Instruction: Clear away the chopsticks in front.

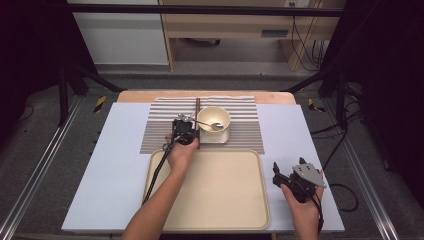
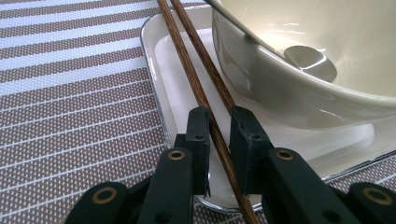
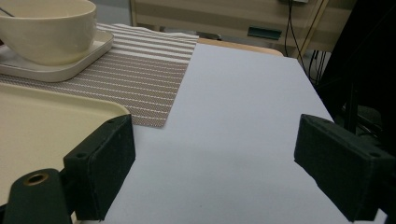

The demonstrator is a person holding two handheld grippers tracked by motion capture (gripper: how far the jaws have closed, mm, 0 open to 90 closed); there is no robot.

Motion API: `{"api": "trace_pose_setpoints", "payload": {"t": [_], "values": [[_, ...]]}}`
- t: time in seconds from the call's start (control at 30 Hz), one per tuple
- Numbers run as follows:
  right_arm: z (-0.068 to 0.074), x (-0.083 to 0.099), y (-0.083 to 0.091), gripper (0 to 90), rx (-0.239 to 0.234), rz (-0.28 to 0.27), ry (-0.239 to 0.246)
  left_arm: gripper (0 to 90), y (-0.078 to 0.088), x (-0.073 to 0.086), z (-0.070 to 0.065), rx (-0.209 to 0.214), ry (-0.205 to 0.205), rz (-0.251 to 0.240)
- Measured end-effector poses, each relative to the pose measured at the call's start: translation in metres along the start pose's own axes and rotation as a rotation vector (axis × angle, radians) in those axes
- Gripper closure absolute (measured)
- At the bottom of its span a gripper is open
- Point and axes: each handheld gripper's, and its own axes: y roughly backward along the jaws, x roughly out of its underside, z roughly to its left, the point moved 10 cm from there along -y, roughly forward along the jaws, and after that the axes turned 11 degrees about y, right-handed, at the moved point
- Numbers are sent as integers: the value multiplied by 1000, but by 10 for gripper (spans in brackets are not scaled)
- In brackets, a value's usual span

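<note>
The left tool sits at the left side of the cream bowl, its jaws drawn close around a pair of brown chopsticks; the two sticks run between the pads, though whether the pads actually press on the wood cannot be told. The chopsticks lie along the left edge of the small white square plate that carries the bowl, one stick crossing the plate's rim just beside the bowl's wall. A metal spoon rests inside the bowl, its handle leaning out over the rim towards the left tool. Bowl and plate stand on a brown-and-white striped placemat, which spreads well beyond the bowl on both sides. A large beige tray lies just on the near side of the bowl, touching the placemat's edge. The right tool hovers over the pale tabletop, well apart from the bowl and beyond the tray's right rim, its jaws standing wide apart with nothing between them.
</note>
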Motion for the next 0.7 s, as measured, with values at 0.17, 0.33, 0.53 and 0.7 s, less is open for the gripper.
{"api": "trace_pose_setpoints", "payload": {"t": [0.17,0.33,0.53,0.7], "values": [[0,0,0,128,0,0,3,790,0,0,0,-1,9,-2],[0,0,0,128,-1,1,4,799,0,-1,1,1,30,-5],[1,0,0,128,-3,1,3,810,0,-1,1,-4,37,-9],[1,0,0,128,-6,2,1,820,0,-1,1,-11,40,-14]]}}
